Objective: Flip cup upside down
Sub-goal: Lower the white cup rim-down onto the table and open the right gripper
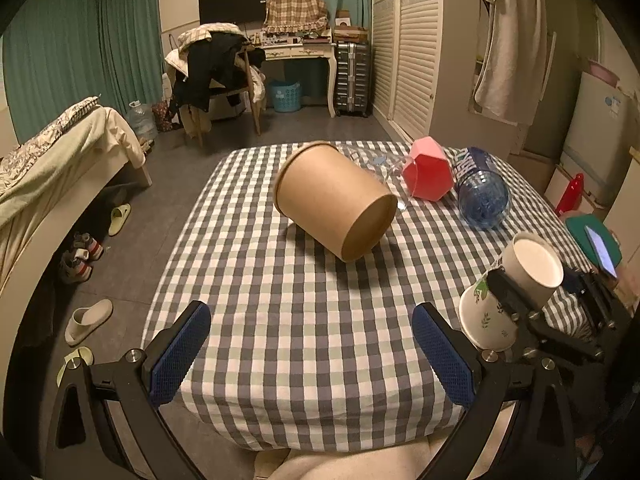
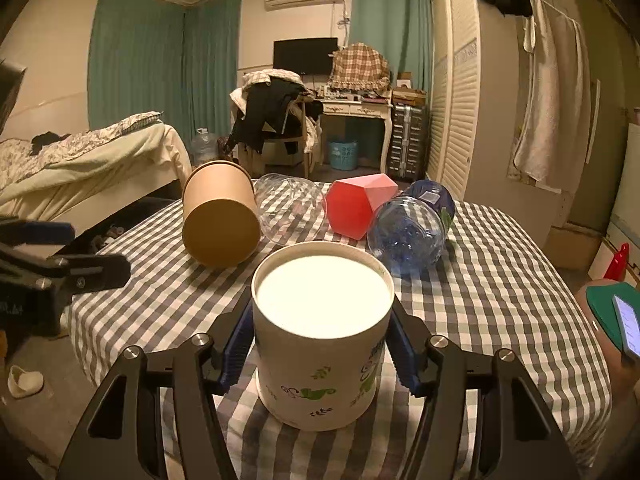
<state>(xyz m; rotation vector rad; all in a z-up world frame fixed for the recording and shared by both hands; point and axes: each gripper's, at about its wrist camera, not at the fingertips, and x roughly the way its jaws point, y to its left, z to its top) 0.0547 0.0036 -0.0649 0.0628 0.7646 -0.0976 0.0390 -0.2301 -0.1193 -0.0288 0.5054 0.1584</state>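
A white paper cup with green leaf print (image 2: 320, 352) stands between the fingers of my right gripper (image 2: 320, 344), base facing the camera and mouth down toward the checked tablecloth (image 2: 500, 280). The blue pads (image 2: 236, 348) press its sides. In the left wrist view the same cup (image 1: 516, 288) appears at the right, tilted, held by the right gripper (image 1: 516, 300). My left gripper (image 1: 312, 352) is open and empty over the table's near edge.
A brown paper tub (image 1: 336, 200) lies on its side mid-table. Behind it lie a clear plastic cup (image 2: 292, 208), a red faceted cup (image 2: 356, 208) and a blue bottle (image 2: 412, 232). A phone (image 2: 626, 328) is at the right. A bed stands left.
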